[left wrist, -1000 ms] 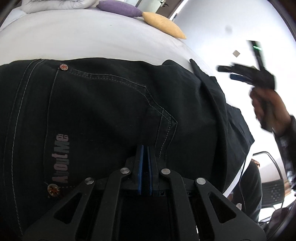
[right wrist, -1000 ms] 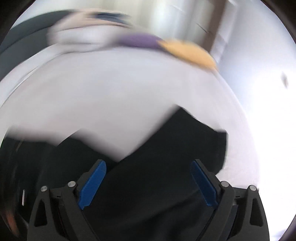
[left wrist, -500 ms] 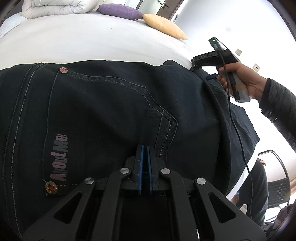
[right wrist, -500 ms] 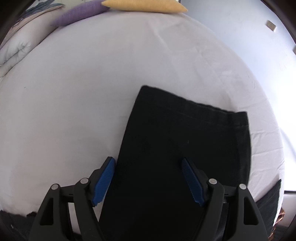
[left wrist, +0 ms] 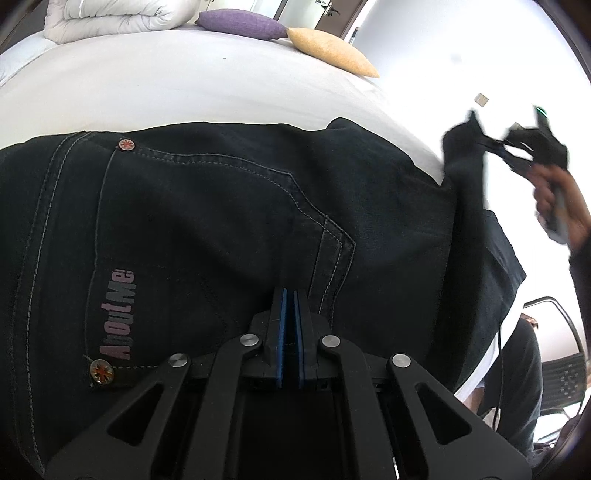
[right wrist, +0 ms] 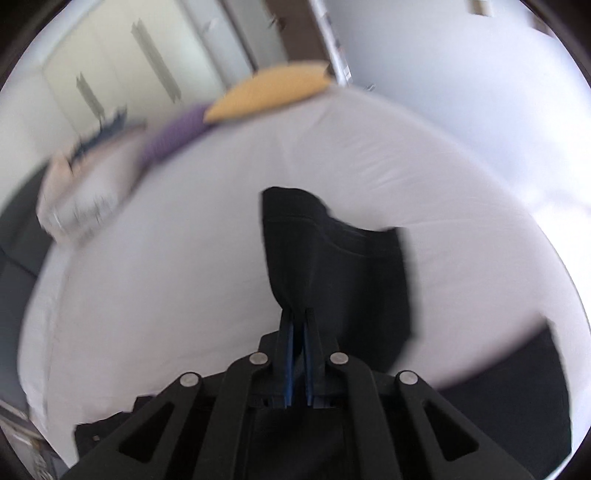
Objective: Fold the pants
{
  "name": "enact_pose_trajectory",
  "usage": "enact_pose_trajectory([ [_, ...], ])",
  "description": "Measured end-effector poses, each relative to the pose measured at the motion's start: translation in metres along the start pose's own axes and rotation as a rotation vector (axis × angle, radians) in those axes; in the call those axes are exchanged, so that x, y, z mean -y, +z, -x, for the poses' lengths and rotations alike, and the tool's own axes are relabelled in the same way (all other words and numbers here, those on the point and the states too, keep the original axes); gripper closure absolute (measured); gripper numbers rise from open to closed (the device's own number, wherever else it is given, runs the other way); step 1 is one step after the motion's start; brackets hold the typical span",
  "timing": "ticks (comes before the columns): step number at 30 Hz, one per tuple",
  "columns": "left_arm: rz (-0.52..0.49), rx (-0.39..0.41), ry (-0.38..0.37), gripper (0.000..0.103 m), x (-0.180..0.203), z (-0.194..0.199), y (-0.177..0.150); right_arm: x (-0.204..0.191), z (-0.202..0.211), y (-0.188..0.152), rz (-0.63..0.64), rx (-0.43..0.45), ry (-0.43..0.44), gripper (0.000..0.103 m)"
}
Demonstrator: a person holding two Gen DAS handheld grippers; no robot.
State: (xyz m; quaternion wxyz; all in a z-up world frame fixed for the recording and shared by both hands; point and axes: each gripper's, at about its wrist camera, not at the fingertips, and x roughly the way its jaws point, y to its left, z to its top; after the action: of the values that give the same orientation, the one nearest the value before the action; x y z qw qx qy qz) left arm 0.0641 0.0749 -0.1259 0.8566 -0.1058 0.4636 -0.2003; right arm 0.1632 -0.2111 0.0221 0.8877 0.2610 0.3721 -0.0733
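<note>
Dark pants (left wrist: 229, 221) with white stitching, rivets and an "AboutMe" label lie across the white bed (left wrist: 166, 85). My left gripper (left wrist: 290, 295) is shut on the pants near the back pocket's edge. My right gripper (right wrist: 298, 317) is shut on the leg end (right wrist: 332, 258) of the pants and holds it lifted above the bed. In the left wrist view the right gripper (left wrist: 517, 147) shows at the far right, blurred, with dark cloth hanging from it.
A purple cushion (left wrist: 240, 24), a yellow cushion (left wrist: 332, 51) and a folded white duvet (left wrist: 110, 14) lie at the bed's far end. A chair (left wrist: 561, 369) stands off the bed's right side. A white wall is beyond.
My right gripper was open over the pant leg; it has shut on the leg end and lifted it off the bed. My left gripper has stayed shut in place.
</note>
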Motion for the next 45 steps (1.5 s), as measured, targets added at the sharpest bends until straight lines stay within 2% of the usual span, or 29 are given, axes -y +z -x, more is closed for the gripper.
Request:
enact_pose_trajectory([
  [2, 0.001, -0.008, 0.003, 0.099, 0.002, -0.001, 0.001, 0.033, 0.035, -0.017, -0.071, 0.038, 0.019, 0.097],
  [4, -0.002, -0.014, 0.011, 0.099, 0.006, -0.003, 0.002, 0.082, 0.071, -0.047, -0.174, 0.077, 0.037, 0.097],
  [6, -0.005, -0.020, 0.019, 0.099, 0.009, -0.004, 0.004, 0.115, 0.086, -0.073, -0.257, 0.085, 0.026, 0.098],
  [10, -0.007, -0.039, 0.041, 0.099, 0.017, -0.007, 0.009, 0.188, 0.087, -0.127, -0.492, 0.081, 0.012, 0.097],
  [13, -0.007, -0.051, 0.056, 0.099, 0.023, -0.009, 0.011, 0.204, 0.090, -0.147, -0.532, 0.055, 0.042, 0.095],
  [14, -0.004, -0.054, 0.061, 0.099, 0.025, -0.010, 0.012, 0.204, 0.084, -0.146, -0.546, 0.040, 0.064, 0.087],
  [15, -0.002, -0.056, 0.064, 0.099, 0.025, -0.011, 0.012, 0.205, 0.081, -0.148, -0.578, 0.028, 0.104, 0.065],
  [16, -0.002, -0.059, 0.070, 0.099, 0.027, -0.011, 0.013, 0.202, 0.077, -0.150, -0.600, 0.038, 0.134, 0.052],
  [17, -0.002, -0.060, 0.073, 0.099, 0.027, -0.011, 0.012, 0.196, 0.072, -0.151, -0.613, 0.058, 0.157, 0.035],
  [18, 0.000, -0.062, 0.080, 0.099, 0.029, -0.012, 0.013, 0.192, 0.071, -0.150, -0.614, 0.075, 0.164, 0.028],
  [21, -0.005, -0.067, 0.096, 0.099, 0.031, -0.012, 0.013, 0.181, 0.059, -0.148, -0.611, 0.077, 0.155, 0.027],
  [22, -0.006, -0.069, 0.100, 0.099, 0.032, -0.013, 0.013, 0.181, 0.053, -0.145, -0.609, 0.080, 0.156, 0.028],
  [23, -0.007, -0.072, 0.104, 0.099, 0.034, -0.014, 0.013, 0.187, 0.050, -0.141, -0.604, 0.080, 0.156, 0.035],
  [24, -0.008, -0.073, 0.106, 0.099, 0.035, -0.014, 0.015, 0.191, 0.046, -0.139, -0.604, 0.076, 0.156, 0.054],
  [25, -0.009, -0.076, 0.107, 0.099, 0.036, -0.015, 0.015, 0.199, 0.042, -0.138, -0.622, 0.061, 0.154, 0.066],
  [26, -0.009, -0.077, 0.107, 0.099, 0.038, -0.015, 0.016, 0.205, 0.041, -0.139, -0.640, 0.056, 0.154, 0.083],
  [27, -0.009, -0.078, 0.107, 0.099, 0.037, -0.014, 0.017, 0.214, 0.041, -0.141, -0.656, 0.057, 0.149, 0.093],
  [28, -0.009, -0.078, 0.106, 0.099, 0.036, -0.013, 0.017, 0.224, 0.043, -0.145, -0.672, 0.066, 0.145, 0.097],
  [32, -0.012, -0.080, 0.107, 0.099, 0.039, -0.016, 0.019, 0.241, 0.048, -0.151, -0.716, 0.086, 0.176, 0.102],
  [37, -0.019, -0.091, 0.114, 0.099, 0.043, -0.019, 0.024, 0.235, 0.058, -0.150, -0.667, 0.099, 0.132, 0.101],
  [45, -0.054, -0.118, 0.115, 0.099, 0.045, -0.020, 0.030, 0.247, 0.065, -0.159, -0.692, 0.078, 0.147, 0.101],
])
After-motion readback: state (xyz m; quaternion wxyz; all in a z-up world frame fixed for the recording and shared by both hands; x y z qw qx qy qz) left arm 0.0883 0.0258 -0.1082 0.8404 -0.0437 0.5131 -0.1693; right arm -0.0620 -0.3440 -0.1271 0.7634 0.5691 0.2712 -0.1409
